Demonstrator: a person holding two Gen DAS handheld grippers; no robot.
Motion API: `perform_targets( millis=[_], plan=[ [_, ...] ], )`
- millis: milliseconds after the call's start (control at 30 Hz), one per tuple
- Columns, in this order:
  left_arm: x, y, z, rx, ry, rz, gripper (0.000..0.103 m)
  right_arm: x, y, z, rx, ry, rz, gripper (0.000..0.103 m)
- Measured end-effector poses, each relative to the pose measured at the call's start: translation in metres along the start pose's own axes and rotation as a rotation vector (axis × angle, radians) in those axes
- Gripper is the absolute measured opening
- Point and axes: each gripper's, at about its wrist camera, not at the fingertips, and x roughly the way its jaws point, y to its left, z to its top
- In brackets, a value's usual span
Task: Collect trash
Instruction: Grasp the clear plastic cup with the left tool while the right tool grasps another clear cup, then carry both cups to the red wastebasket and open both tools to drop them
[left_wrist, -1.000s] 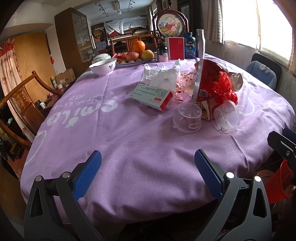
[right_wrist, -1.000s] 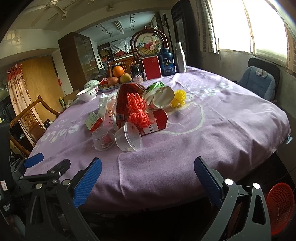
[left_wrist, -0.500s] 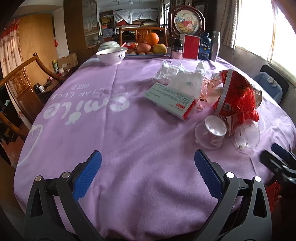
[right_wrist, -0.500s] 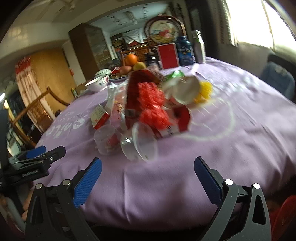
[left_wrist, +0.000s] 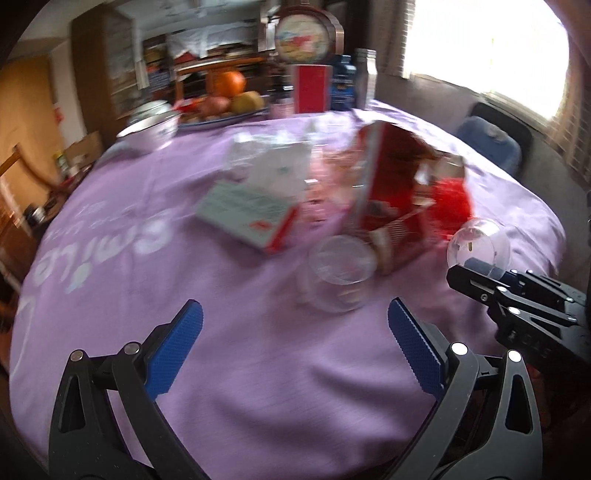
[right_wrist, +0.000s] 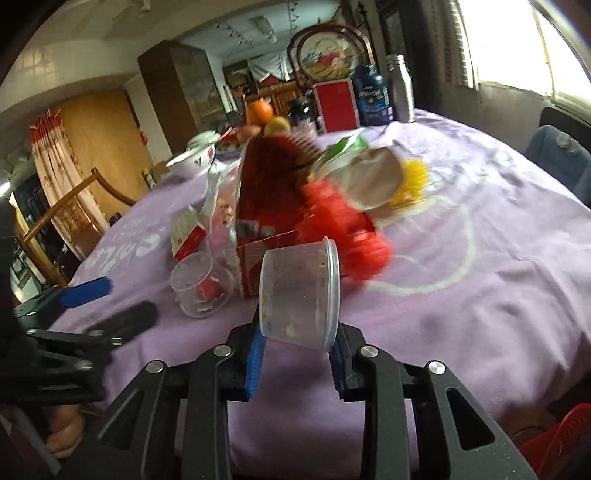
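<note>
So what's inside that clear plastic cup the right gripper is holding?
The clear plastic cup, clamped in the right gripper, looks almost empty: only small yellowish crumbs cling to its inner wall. The picture is too blurred to tell what they are.

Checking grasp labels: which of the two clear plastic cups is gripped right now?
The cup between the right gripper pads, lying sideways. The other cup sits free beside the red box.

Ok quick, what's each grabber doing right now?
Left gripper: open, holding nothing.
Right gripper: shut on the clear plastic cup, which lies on its side between the pads.
</note>
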Motion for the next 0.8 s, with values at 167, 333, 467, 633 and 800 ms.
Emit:
perform_targets(
  millis=[167, 333, 467, 633, 800],
  plan=[
    [0.035, -0.017, 0.012, 0.004, 0.090, -0.041, 0.096, -0.020, -0.021, -0.003, 0.040, -0.044, -0.038, 0.030],
    [0.058, -0.002, 0.024, -0.111, 0.149, -0.073, 0.066, -0.023, -0.039, -0.005, 0.073, -0.051, -0.048, 0.031],
    [0.056, -0.002, 0.028, -0.111, 0.130, -0.071, 0.054, -0.019, -0.046, -0.007, 0.101, -0.040, -0.023, 0.031],
    [0.030, 0.004, 0.034, -0.104, 0.043, -0.080, 0.054, -0.037, -0.053, -0.006, 0.123, -0.098, -0.015, 0.030],
    [0.002, -0.001, 0.050, -0.075, -0.024, -0.117, 0.054, -0.052, -0.066, -0.005, 0.156, -0.136, -0.036, 0.030]
  ],
)
